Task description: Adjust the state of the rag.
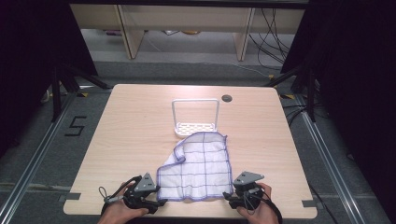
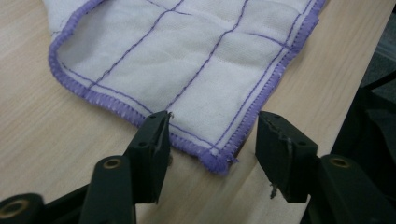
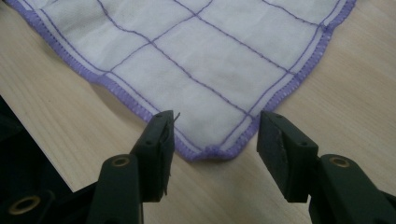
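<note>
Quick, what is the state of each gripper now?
Left gripper: open, jaws astride a corner of the cloth.
Right gripper: open, astride another corner.

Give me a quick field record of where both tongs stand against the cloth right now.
cloth: white square cloth with purple grid lines and purple stitched hem, lying on the light wooden table, far left corner folded over
left tongs: open, jaws straddling the cloth's near left corner, not yet closed
right tongs: open, jaws straddling the near right corner, not yet closed
rack: white wire-frame rack with slotted base, at the cloth's far edge
likely next move: close both tongs on the corners
</note>
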The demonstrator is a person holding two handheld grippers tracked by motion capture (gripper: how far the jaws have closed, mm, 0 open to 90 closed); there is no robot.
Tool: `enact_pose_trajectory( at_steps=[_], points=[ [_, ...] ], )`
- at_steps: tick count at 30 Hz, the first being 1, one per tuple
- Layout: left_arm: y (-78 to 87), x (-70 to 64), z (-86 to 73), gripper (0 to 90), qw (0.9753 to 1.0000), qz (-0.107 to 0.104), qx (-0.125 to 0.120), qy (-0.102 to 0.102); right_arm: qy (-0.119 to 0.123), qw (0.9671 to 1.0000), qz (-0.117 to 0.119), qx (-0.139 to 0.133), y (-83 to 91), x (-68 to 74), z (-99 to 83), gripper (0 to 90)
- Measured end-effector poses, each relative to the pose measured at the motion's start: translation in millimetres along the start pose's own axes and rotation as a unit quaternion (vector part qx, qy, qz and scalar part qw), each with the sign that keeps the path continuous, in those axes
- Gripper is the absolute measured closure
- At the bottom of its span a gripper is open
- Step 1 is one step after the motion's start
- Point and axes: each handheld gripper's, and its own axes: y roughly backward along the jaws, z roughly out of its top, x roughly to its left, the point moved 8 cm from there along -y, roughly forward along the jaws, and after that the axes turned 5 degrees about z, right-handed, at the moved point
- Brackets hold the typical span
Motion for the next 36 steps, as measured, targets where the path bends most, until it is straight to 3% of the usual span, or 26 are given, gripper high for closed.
enact_pose_trajectory(
  at_steps=[2, 3, 4, 5, 8, 10, 11, 12, 13, 14, 15, 16, 19, 23, 25, 28, 30, 31, 32, 33, 34, 35, 36],
  points=[
    [-0.5, -1.1, 0.4, 52.0, 1.0, 0.002, 0.0, 0.002, 0.007, 1.0, 0.0, -0.002, -1.8, -0.2, 0.1, 48.0],
    [-1.2, 2.2, 0.6, 52.0, 0.9998, 0.01, 0.002, -0.016, 0.008, 1.0, 0.0, -0.005, -4.3, 0.4, 0.5, 48.1],
    [-1.4, 1.6, 1.1, 61.9, 0.9997, 0.01, -0.001, -0.021, 0.013, 0.9999, 0.001, -0.003, -8.0, 1.4, 1.5, 50.0],
    [-1.4, 1.6, 1.1, 65.1, 0.9997, 0.01, -0.001, -0.021, 0.018, 0.9998, 0.003, 0.009, -8.1, 1.3, 0.5, 51.5],
    [-2.3, -2.9, 3.2, 79.2, 0.9991, 0.001, -0.009, -0.04, 0.024, 0.9995, 0.006, 0.017, -12.0, 3.3, -0.2, 62.1],
    [-2.7, -6.2, 3.0, 83.3, 0.9994, -0.012, -0.012, -0.031, 0.032, 0.9993, 0.01, 0.018, -11.6, 4.3, -0.2, 73.6],
    [-2.4, -4.7, 2.3, 84.2, 0.9993, -0.01, -0.009, -0.036, 0.042, 0.9991, 0.004, 0.011, -12.6, 2.6, 1.0, 78.7],
    [-2.4, -4.7, 2.3, 84.7, 0.9993, -0.01, -0.009, -0.036, 0.04, 0.9991, 0.007, 0.014, -11.9, 4.0, 0.0, 84.0],
    [0.5, -5.7, 3.3, 85.2, 0.999, -0.018, -0.016, -0.038, 0.056, 0.9981, 0.006, 0.024, -10.0, 2.5, -1.0, 86.5],
    [2.0, -9.0, 4.1, 85.3, 0.999, -0.027, -0.023, -0.025, 0.055, 0.9982, 0.004, 0.023, -9.2, 3.0, -0.9, 87.4],
    [5.3, -6.6, 4.7, 85.4, 0.9985, -0.021, -0.023, -0.045, 0.059, 0.9979, 0.001, 0.024, -7.4, 3.4, -1.0, 87.7],
    [8.1, -10.0, 5.9, 85.5, 0.9985, -0.029, -0.032, -0.034, 0.069, 0.9974, -0.002, 0.022, -4.3, 3.5, -0.5, 87.9],
    [19.2, -15.9, 5.8, 85.5, 0.9976, -0.041, -0.046, -0.03, 0.077, 0.997, 0.0, 0.006, 10.3, 8.5, 0.8, 88.1],
    [28.7, -28.7, -2.9, 85.3, 0.9967, -0.06, -0.045, -0.031, 0.08, 0.9967, 0.004, -0.014, 24.7, 17.8, -5.4, 88.0],
    [29.0, -34.4, -7.3, 85.1, 0.9966, -0.065, -0.041, -0.028, 0.073, 0.9972, 0.015, -0.007, 24.8, 23.4, -12.8, 87.9],
    [26.8, -34.2, -11.1, 83.5, 0.9969, -0.066, -0.031, -0.03, 0.073, 0.9972, 0.018, 0.006, 21.6, 24.5, -19.7, 87.1],
    [25.1, -35.4, -12.2, 78.2, 0.9971, -0.071, -0.027, -0.011, 0.058, 0.998, 0.022, 0.011, 17.7, 23.9, -22.4, 83.6],
    [25.4, -30.6, -13.0, 73.3, 0.9975, -0.063, -0.019, -0.026, 0.05, 0.9983, 0.023, 0.018, 18.0, 22.9, -23.4, 79.4],
    [25.4, -30.6, -13.0, 64.9, 0.9975, -0.063, -0.019, -0.026, 0.046, 0.9987, 0.019, 0.014, 16.2, 21.1, -23.0, 70.6],
    [25.1, -31.1, -11.2, 64.9, 0.9976, -0.064, -0.025, -0.002, 0.046, 0.9987, 0.019, 0.014, 16.2, 21.1, -23.0, 70.6],
    [26.9, -27.6, -8.0, 52.9, 0.9976, -0.06, -0.031, 0.011, 0.03, 0.9994, 0.015, 0.001, 15.3, 19.0, -21.1, 60.0],
    [26.9, -27.6, -8.0, 47.9, 0.9976, -0.06, -0.031, 0.011, 0.03, 0.9994, 0.015, 0.001, 15.3, 19.0, -21.1, 60.0],
    [29.0, -19.9, -0.8, 43.0, 0.9977, -0.047, -0.043, 0.024, 0.026, 0.9996, 0.006, -0.011, 20.2, 14.5, -16.2, 52.1]
  ],
)
